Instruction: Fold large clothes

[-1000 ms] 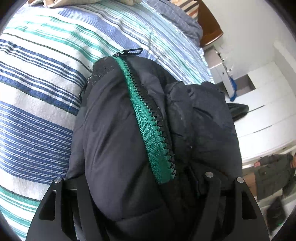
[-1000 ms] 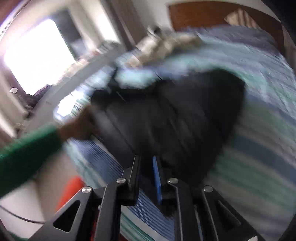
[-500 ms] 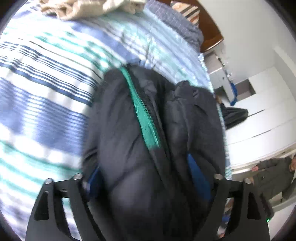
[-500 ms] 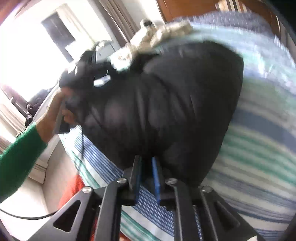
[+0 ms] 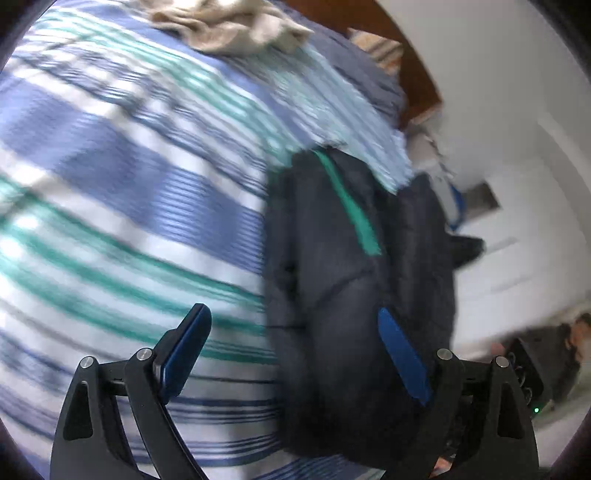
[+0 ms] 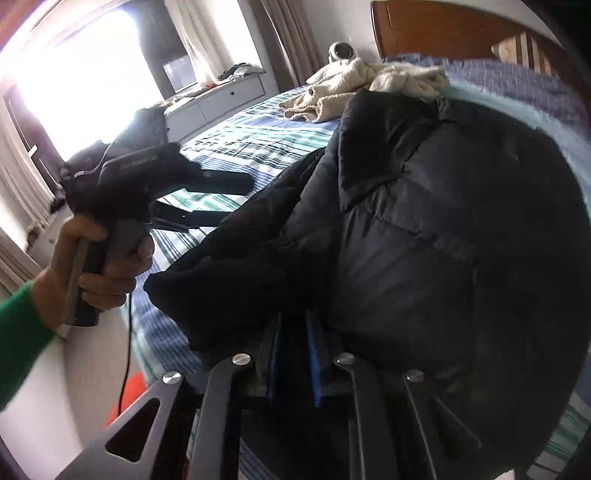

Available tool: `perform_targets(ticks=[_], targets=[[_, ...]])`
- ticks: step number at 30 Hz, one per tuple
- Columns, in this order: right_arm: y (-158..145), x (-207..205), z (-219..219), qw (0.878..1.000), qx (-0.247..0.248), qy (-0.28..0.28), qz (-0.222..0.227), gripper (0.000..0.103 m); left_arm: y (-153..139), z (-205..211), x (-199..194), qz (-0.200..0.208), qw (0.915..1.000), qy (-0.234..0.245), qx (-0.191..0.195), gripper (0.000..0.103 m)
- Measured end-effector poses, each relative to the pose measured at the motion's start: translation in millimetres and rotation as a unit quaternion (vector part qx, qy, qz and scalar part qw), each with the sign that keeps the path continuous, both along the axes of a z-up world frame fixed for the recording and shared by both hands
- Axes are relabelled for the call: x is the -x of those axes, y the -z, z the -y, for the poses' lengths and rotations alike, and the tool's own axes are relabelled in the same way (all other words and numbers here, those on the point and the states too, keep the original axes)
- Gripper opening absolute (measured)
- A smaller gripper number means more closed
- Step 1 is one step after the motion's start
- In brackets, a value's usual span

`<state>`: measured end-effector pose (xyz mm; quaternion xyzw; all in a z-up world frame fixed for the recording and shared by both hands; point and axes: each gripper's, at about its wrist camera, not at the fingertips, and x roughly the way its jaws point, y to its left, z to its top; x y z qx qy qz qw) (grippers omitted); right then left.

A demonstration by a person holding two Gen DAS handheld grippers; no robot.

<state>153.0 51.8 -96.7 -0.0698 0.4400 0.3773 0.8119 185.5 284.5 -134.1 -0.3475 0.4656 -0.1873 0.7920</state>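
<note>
A black puffer jacket [image 5: 332, 295] with a green zipper [image 5: 351, 210] lies bunched on the blue, white and green striped bed [image 5: 129, 184]. My left gripper [image 5: 291, 310] is open wide. Its left pad [image 5: 184, 350] is over bare bedding and its right pad [image 5: 402, 358] is against the jacket, with nothing pinched. In the right wrist view the jacket [image 6: 443, 240] fills the middle and right. My right gripper [image 6: 293, 325] is shut on a fold of its fabric at the near edge. The left gripper [image 6: 236, 199] shows there too, open beside the jacket, held by a hand [image 6: 99, 269] in a green sleeve.
A heap of beige cloth [image 6: 369, 85] lies near the wooden headboard [image 6: 424, 33]. White drawers [image 6: 218, 103] stand under the bright window. An orange thing [image 6: 129, 391] is on the floor beside the bed. A person [image 5: 546, 350] sits low at the right, by white cupboards [image 5: 517, 240].
My left gripper opened, let go of the jacket and drew back to the left. The right gripper stayed shut on the jacket and swung across the bed with it.
</note>
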Motion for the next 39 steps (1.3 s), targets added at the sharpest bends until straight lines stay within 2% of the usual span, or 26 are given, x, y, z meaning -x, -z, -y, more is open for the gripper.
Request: perform_targets(ticks=[3, 4, 6, 10, 11, 13, 18, 22, 24, 26, 27, 29, 30, 31, 32, 34, 35, 37, 39], targets=[[-2.3, 5.5, 2.5, 1.0, -0.001, -0.002, 0.0, 0.014, 2.5, 14.9, -14.5, 0.02, 0.9965, 0.056, 0.058, 0.095], [-3.0, 5.0, 3.3, 1.0, 0.0, -0.003, 0.001, 0.014, 4.0, 19.0, -20.3, 0.025, 0.995, 0.069, 0.068, 0.101], [-2.6, 5.5, 4.6, 1.0, 0.001, -0.003, 0.004, 0.013, 9.3, 24.5, -32.2, 0.024, 0.9936, 0.083, 0.072, 0.101], [1.3, 10.2, 1.8, 1.0, 0.004, -0.003, 0.014, 0.014, 33.8, 38.2, -61.2, -0.039, 0.9941, 0.093, 0.038, 0.103], [0.4, 10.2, 3.4, 1.0, 0.001, -0.004, 0.013, 0.014, 35.0, 45.3, -66.7, -0.043, 0.9939, 0.098, 0.027, 0.103], [-3.1, 9.1, 13.2, 1.0, -0.011, -0.004, 0.008, 0.014, 29.4, 56.5, -71.1, -0.043, 0.9933, 0.106, 0.015, 0.103], [0.4, -1.7, 23.5, 0.999, -0.031, -0.01, -0.025, 0.013, 24.7, 64.0, -73.2, -0.038, 0.993, 0.11, 0.019, 0.102], [4.3, 3.0, 15.4, 1.0, -0.008, -0.009, -0.002, 0.013, 25.7, 78.7, -67.8, -0.045, 0.9918, 0.119, -0.012, 0.103], [1.9, 3.2, 17.5, 1.0, -0.008, -0.006, -0.006, 0.013, 28.6, 85.2, -73.0, -0.049, 0.9902, 0.127, -0.033, 0.102], [-10.6, 3.0, 34.6, 0.999, -0.034, 0.009, -0.029, 0.017, 27.6, 88.1, -73.1, -0.046, 0.99, 0.125, -0.046, 0.098], [-18.6, 3.6, 49.9, 0.997, -0.063, 0.02, -0.04, 0.023, 25.7, 89.0, -74.7, -0.044, 0.9902, 0.124, -0.049, 0.093], [-28.4, 4.4, 86.6, 0.99, -0.121, 0.048, -0.053, 0.074, 24.9, 85.6, -72.2, -0.035, 0.9906, 0.124, -0.047, 0.086], [-31.1, 4.2, 120.8, 0.982, -0.164, 0.076, -0.058, 0.079, 26.0, 83.3, -71.6, -0.033, 0.991, 0.123, -0.043, 0.083], [-29.8, 3.6, 140.2, 0.977, -0.176, 0.102, -0.058, 0.085, 27.1, 82.4, -71.9, -0.032, 0.9912, 0.122, -0.04, 0.083], [-21.5, 0.2, 172.9, 0.971, -0.173, 0.156, -0.058, 0.086, 27.7, 82.9, -71.7, -0.03, 0.9916, 0.12, -0.038, 0.083], [1.7, -9.9, 217.3, 0.954, -0.171, 0.231, -0.083, 0.087, 28.3, 84.0, -70.9, -0.027, 0.9922, 0.116, -0.038, 0.083], [19.5, -14.0, 241.5, 0.938, -0.191, 0.265, -0.116, 0.087, 28.0, 84.6, -70.1, -0.026, 0.9924, 0.113, -0.039, 0.083], [41.3, -15.8, 261.5, 0.918, -0.234, 0.28, -0.157, 0.087, 29.5, 83.1, -63.8, -0.022, 0.9931, 0.109, -0.038, 0.083], [54.8, -17.8, 257.2, 0.913, -0.26, 0.258, -0.182, 0.087, 30.9, 76.0, -56.5, -0.022, 0.9935, 0.106, -0.035, 0.083]])
